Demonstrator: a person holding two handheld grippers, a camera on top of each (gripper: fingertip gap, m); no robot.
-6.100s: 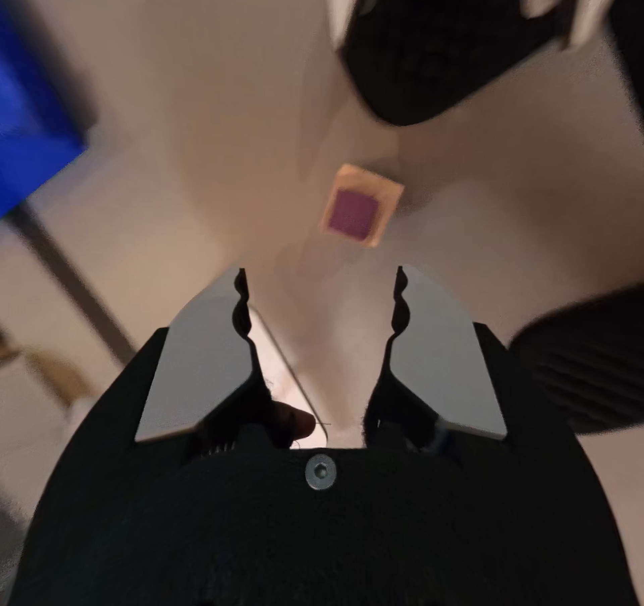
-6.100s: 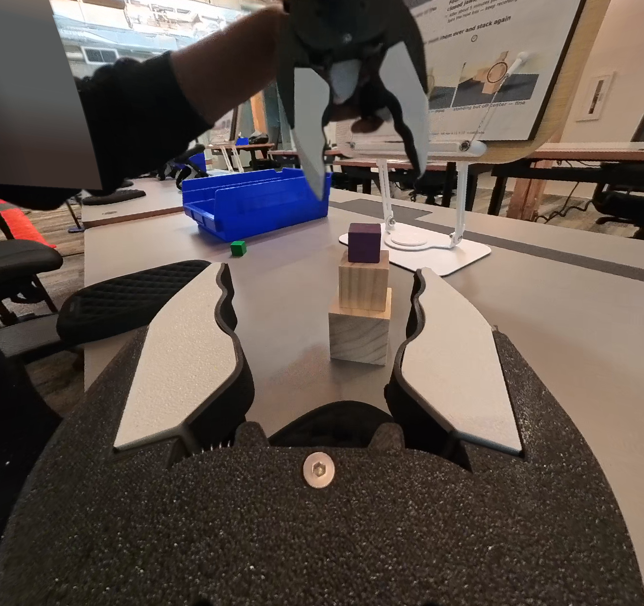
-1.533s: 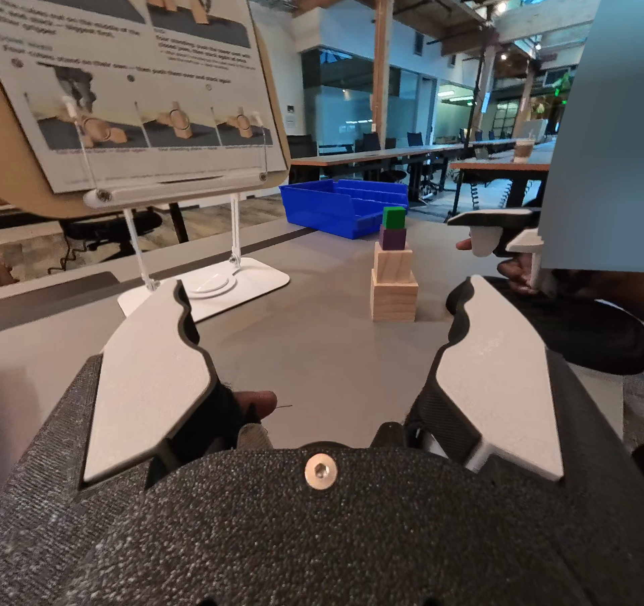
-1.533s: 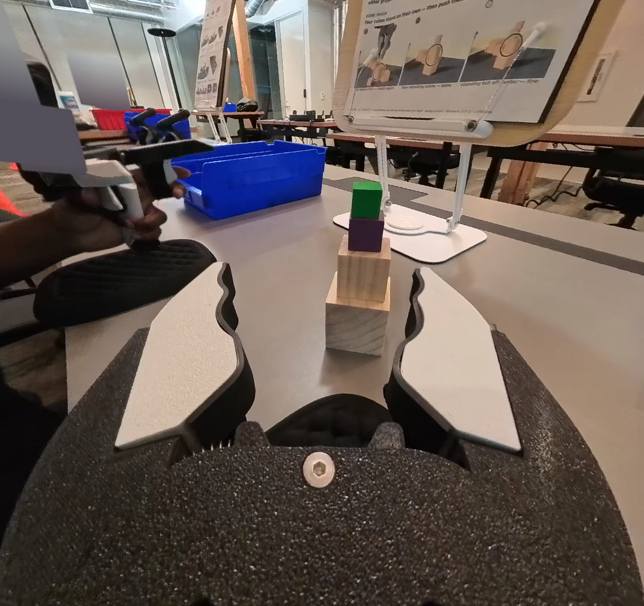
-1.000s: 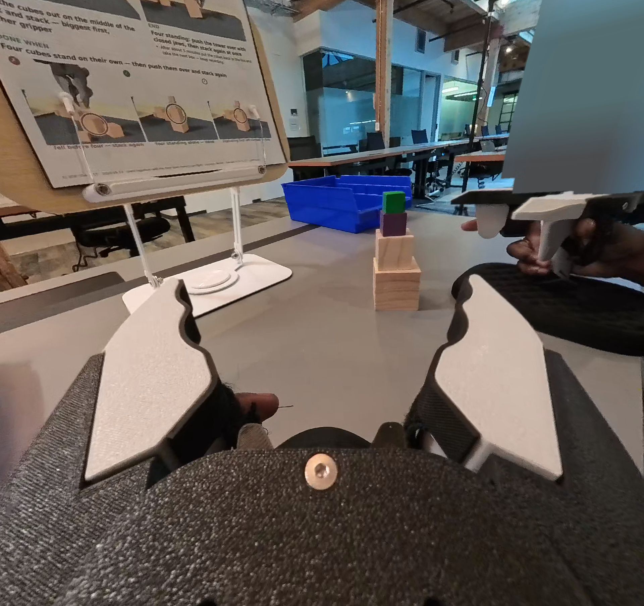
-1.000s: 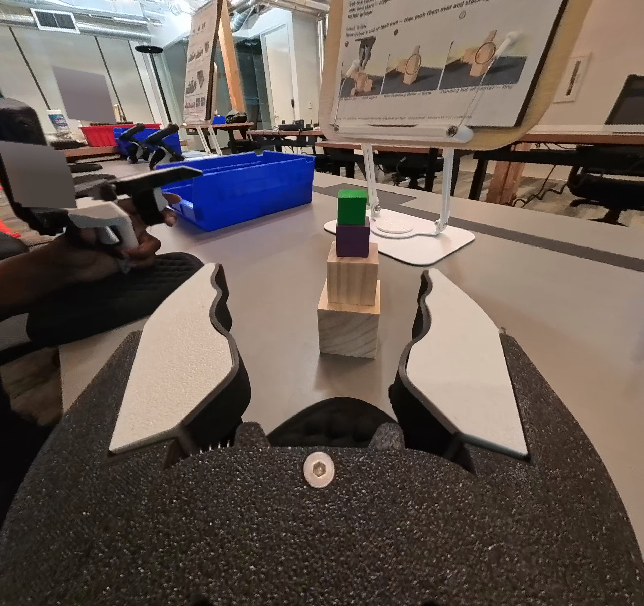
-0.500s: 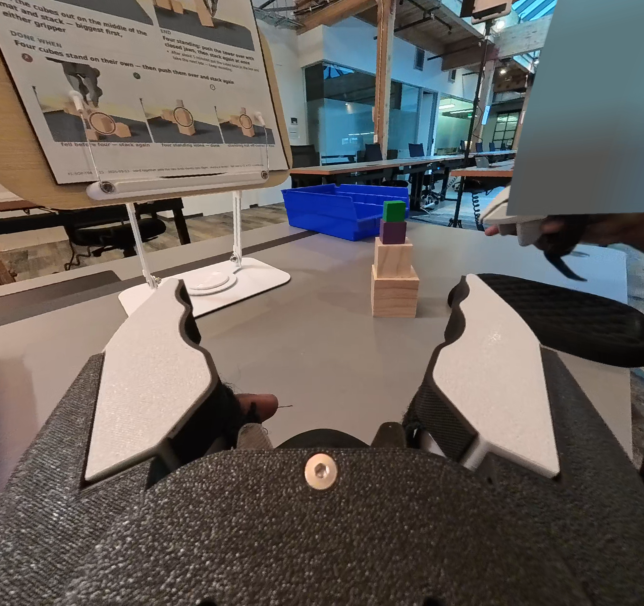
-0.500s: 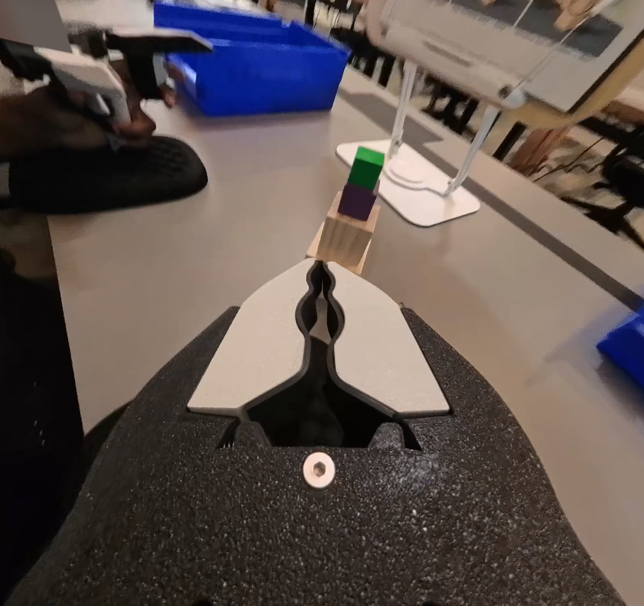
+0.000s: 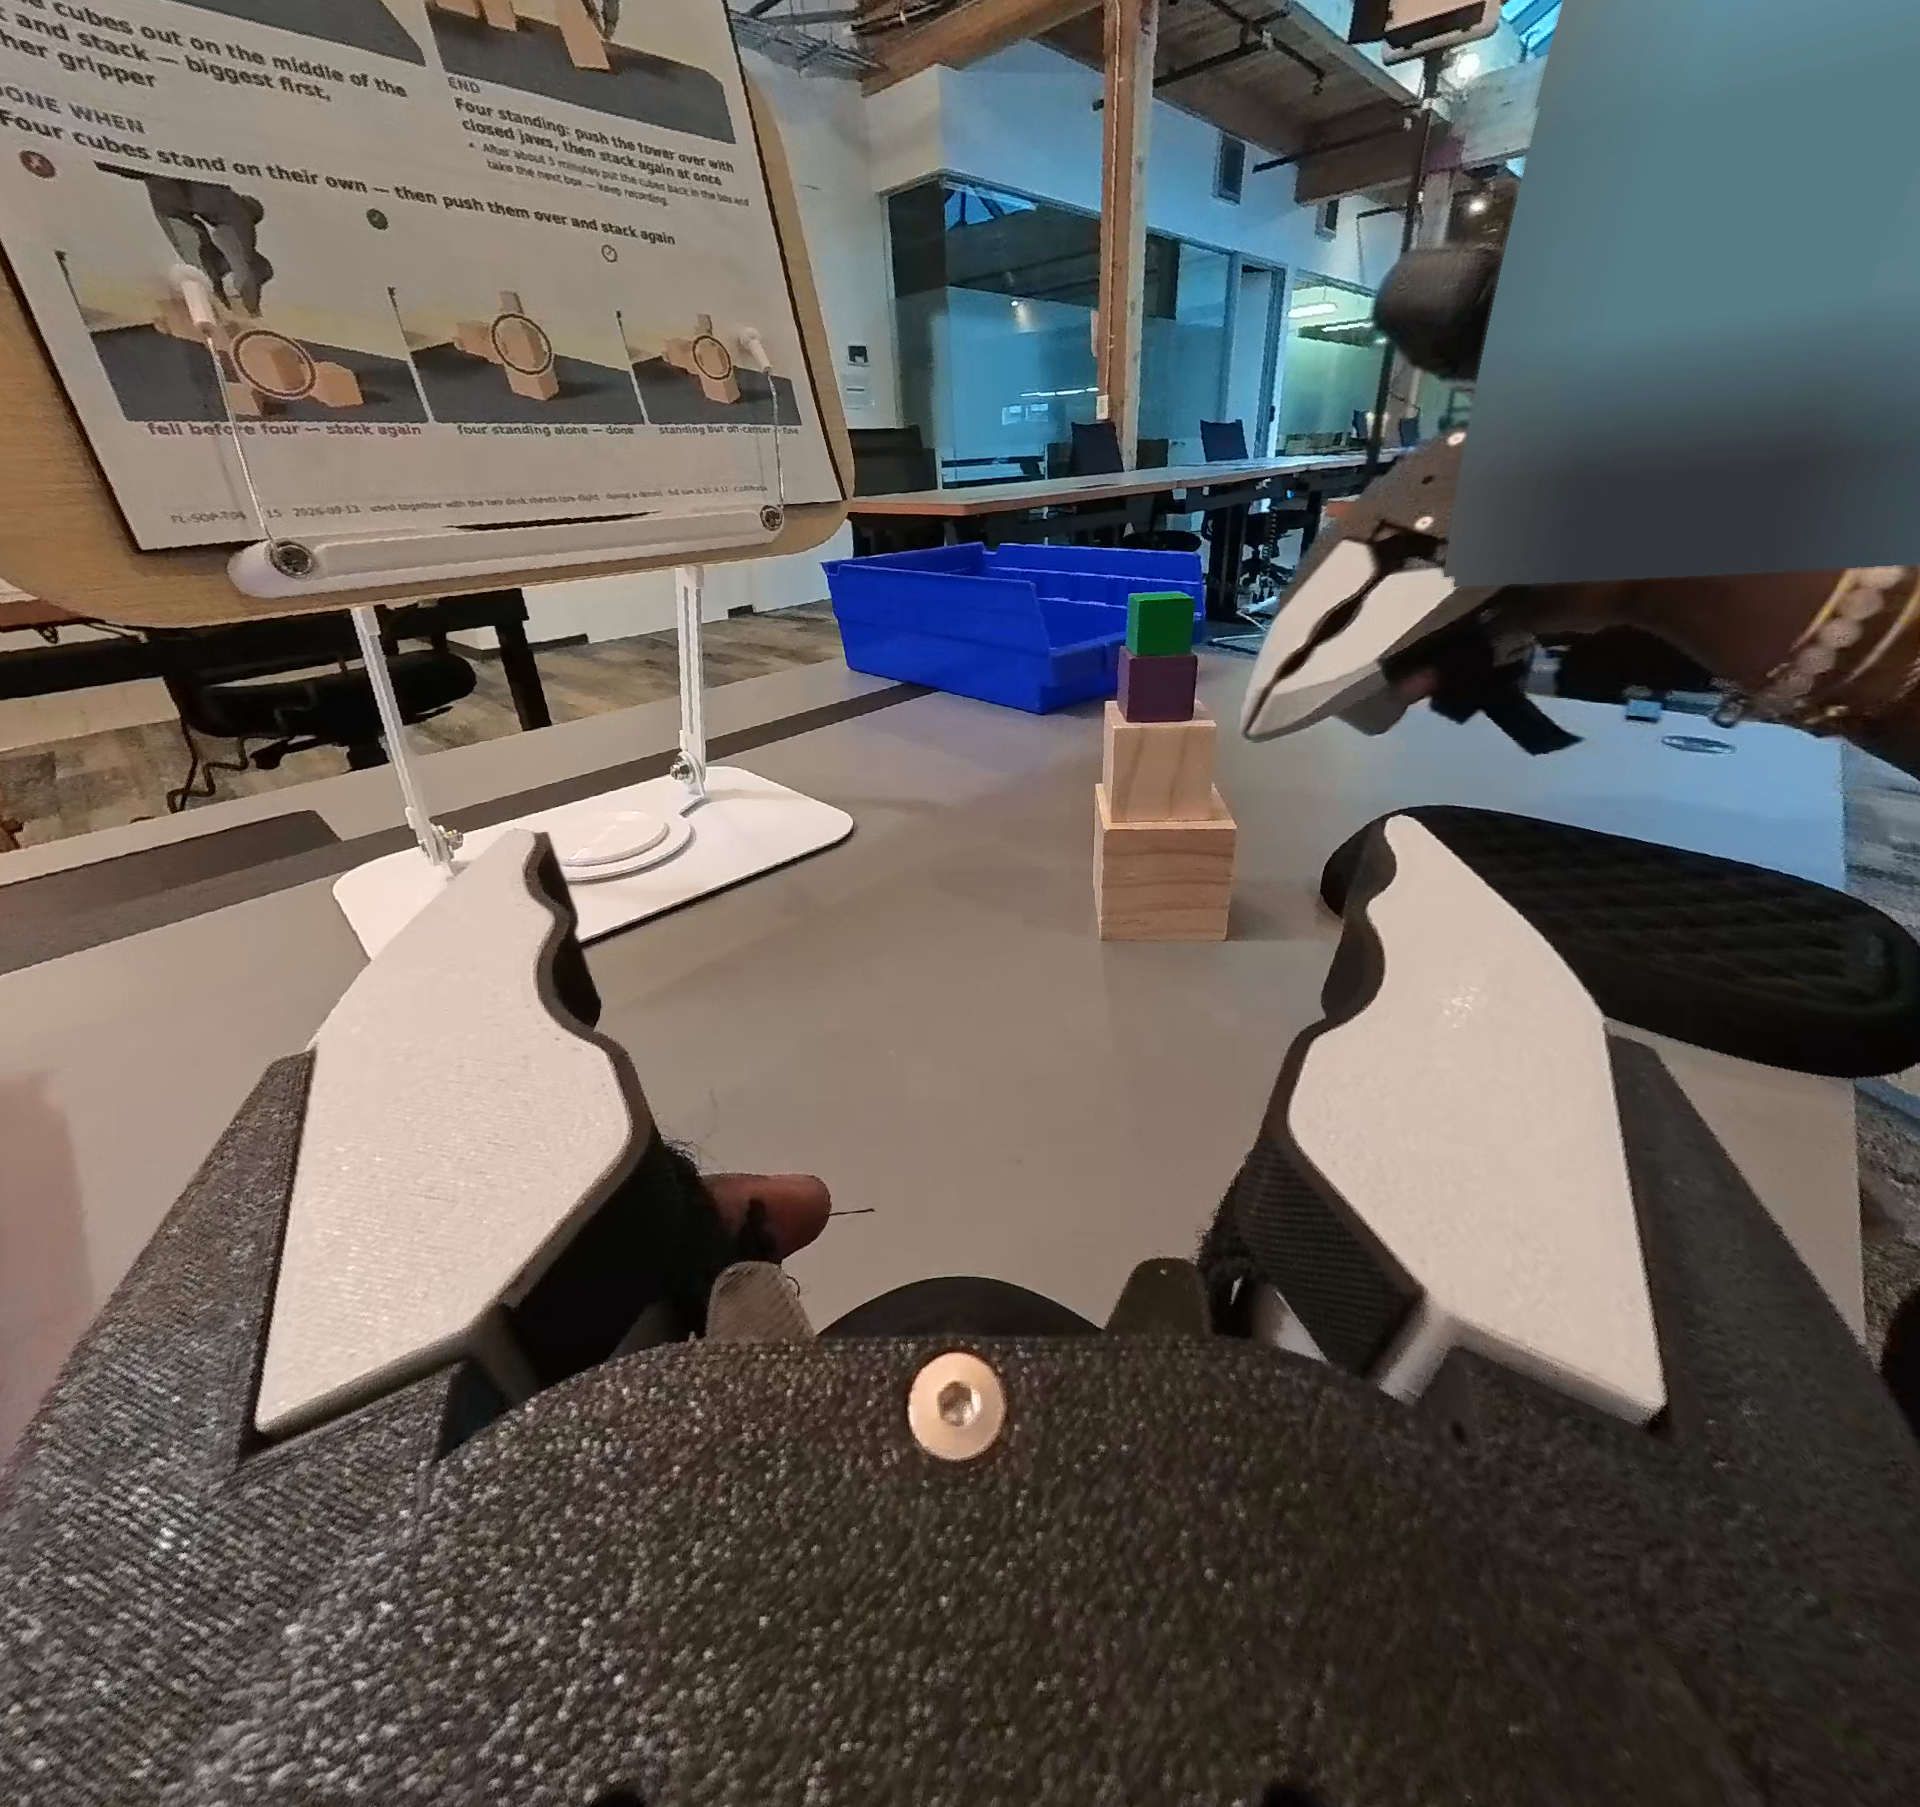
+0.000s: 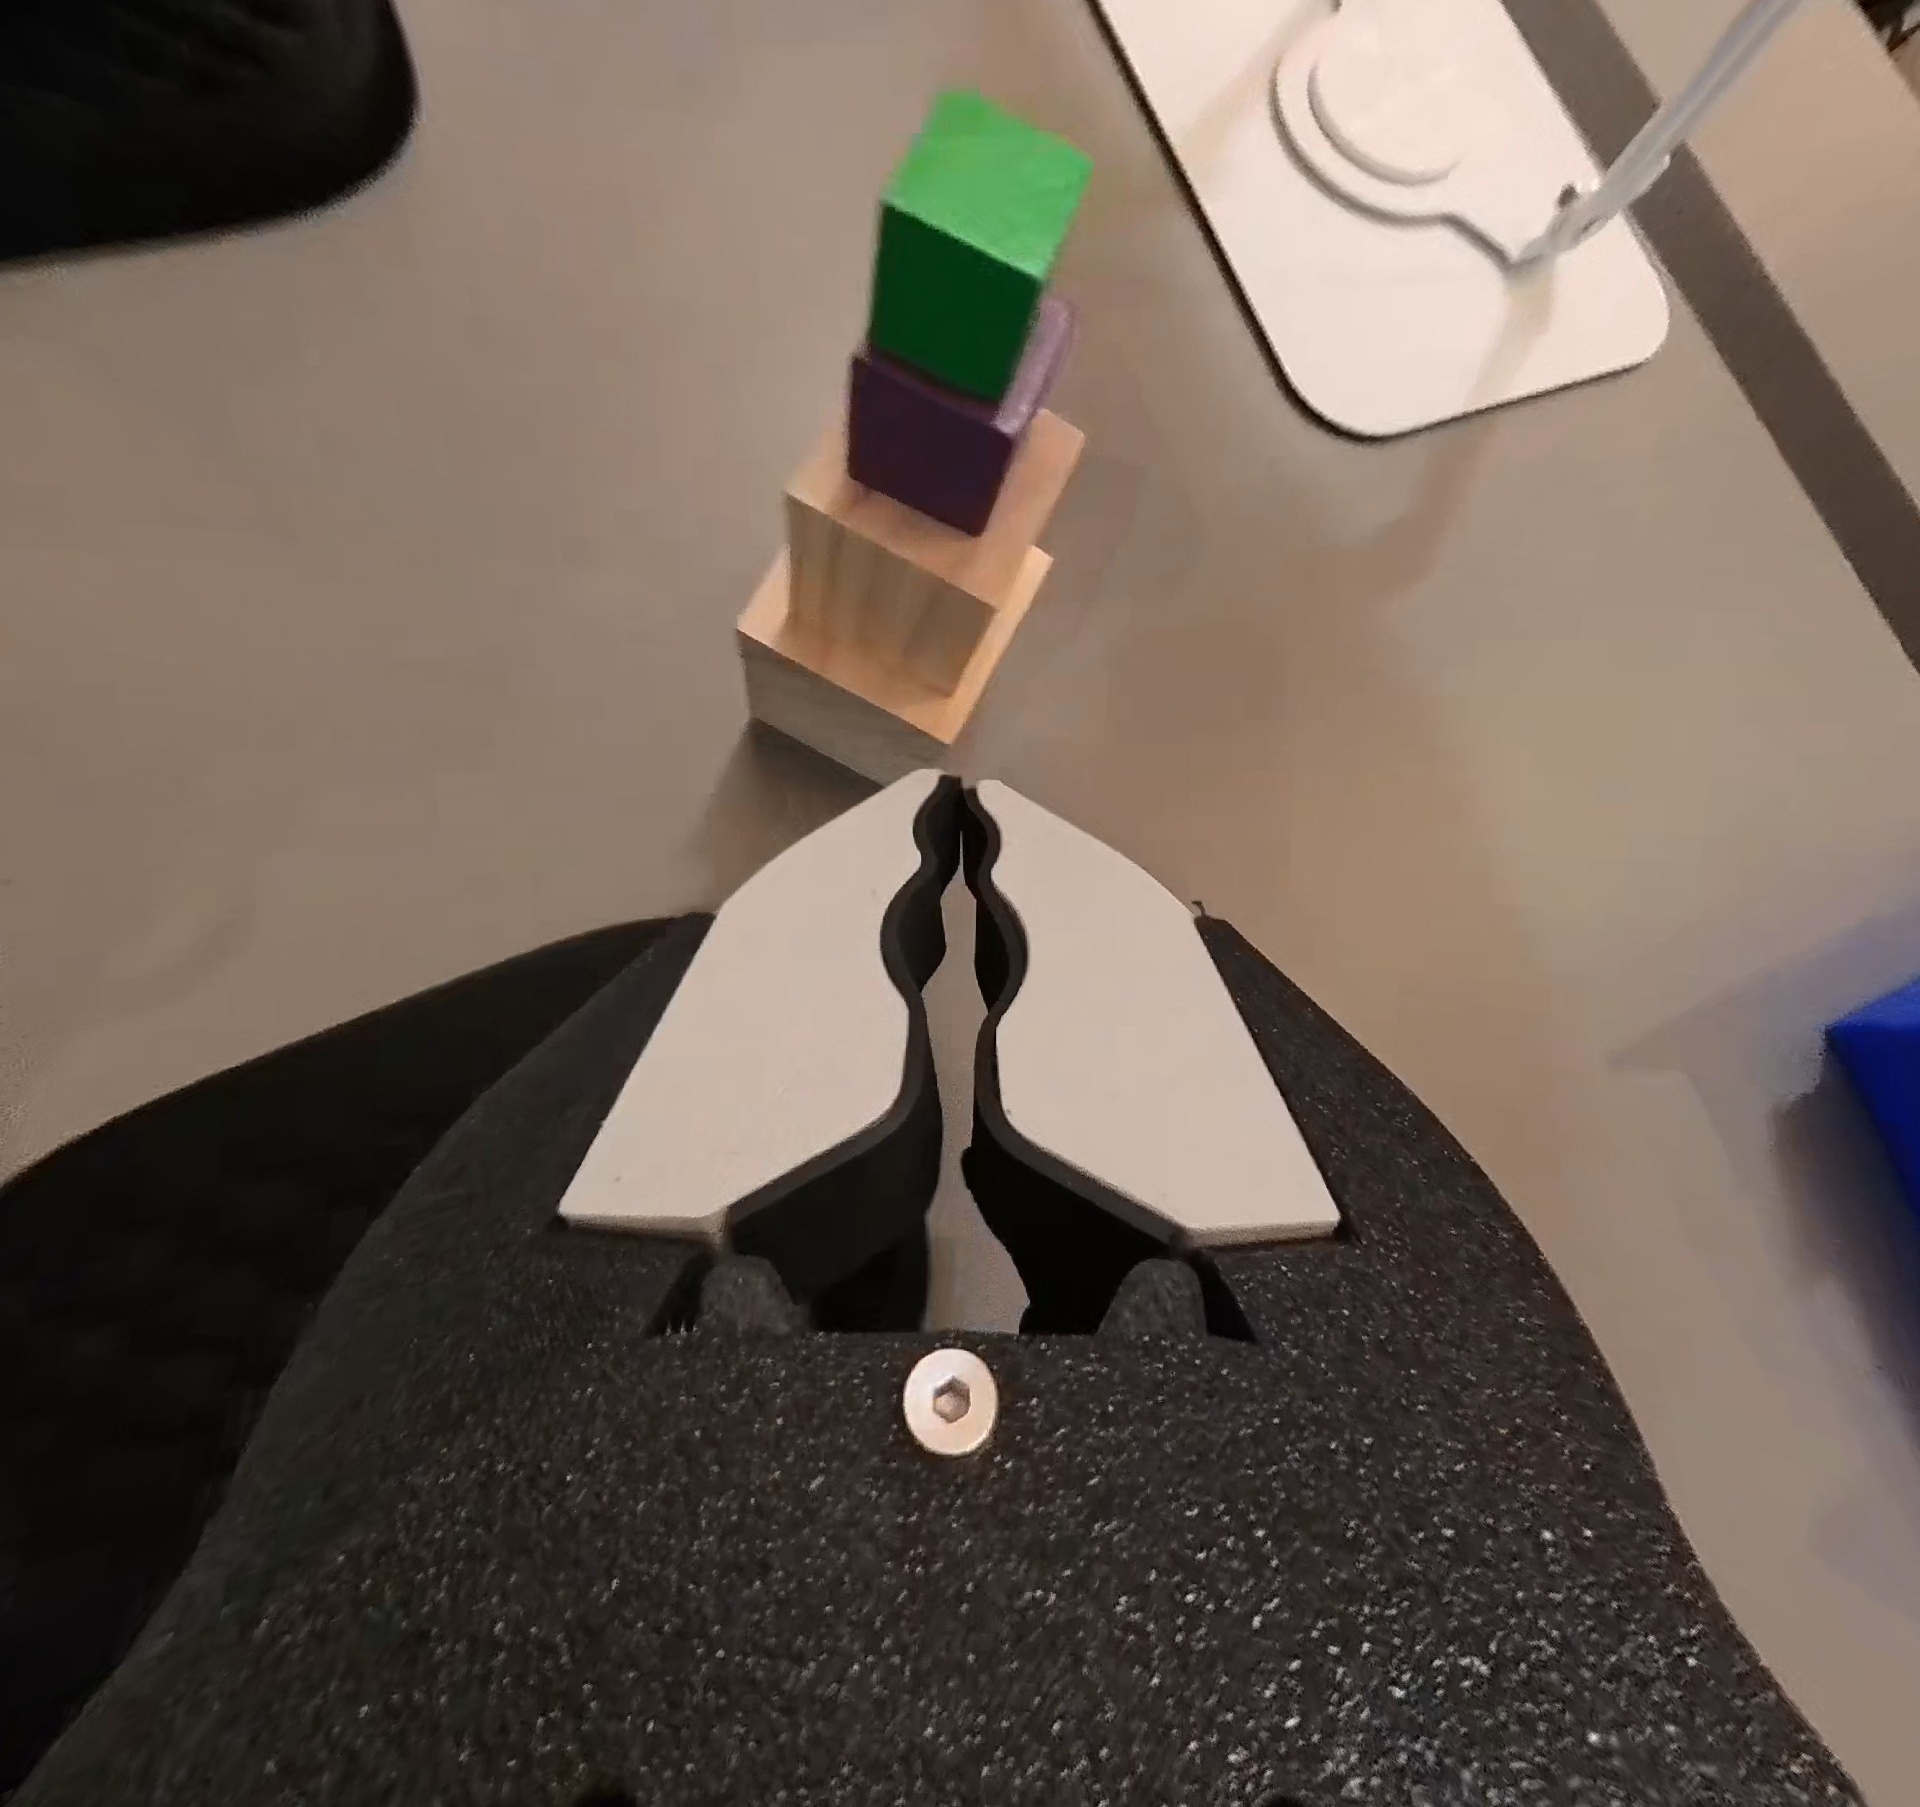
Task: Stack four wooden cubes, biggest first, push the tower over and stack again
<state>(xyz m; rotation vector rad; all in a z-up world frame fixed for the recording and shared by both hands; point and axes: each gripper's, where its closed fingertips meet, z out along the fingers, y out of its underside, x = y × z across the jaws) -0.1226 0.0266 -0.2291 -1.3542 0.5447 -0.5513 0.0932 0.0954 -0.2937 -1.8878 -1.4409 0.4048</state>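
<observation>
A tower of four cubes stands out in the middle of the grey worktop (image 9: 935,1030): a large pale wooden cube (image 9: 1165,876) at the bottom, a smaller pale wooden cube (image 9: 1158,757) on it, then a small purple cube (image 9: 1156,685), and a still smaller green cube (image 9: 1161,623) on top, each sitting a little off centre but upright. The right tongs (image 10: 957,783) are pressed together with nothing between them; seen from the left side they hang in the air just beside the purple cube, tips tilted down toward the tower, not touching it. The left tongs (image 9: 961,910) stand wide apart and bare, low over the near part of the worktop, well short of the tower. A black quilted pad (image 9: 1683,936) lies toward the worktop's right edge near the tower. Toward the far left, a white flat-based stand (image 9: 644,853) carries a printed instruction sheet on a wooden board (image 9: 416,230). A blue plastic bin (image 9: 977,625) sits behind the tower near the far edge.
</observation>
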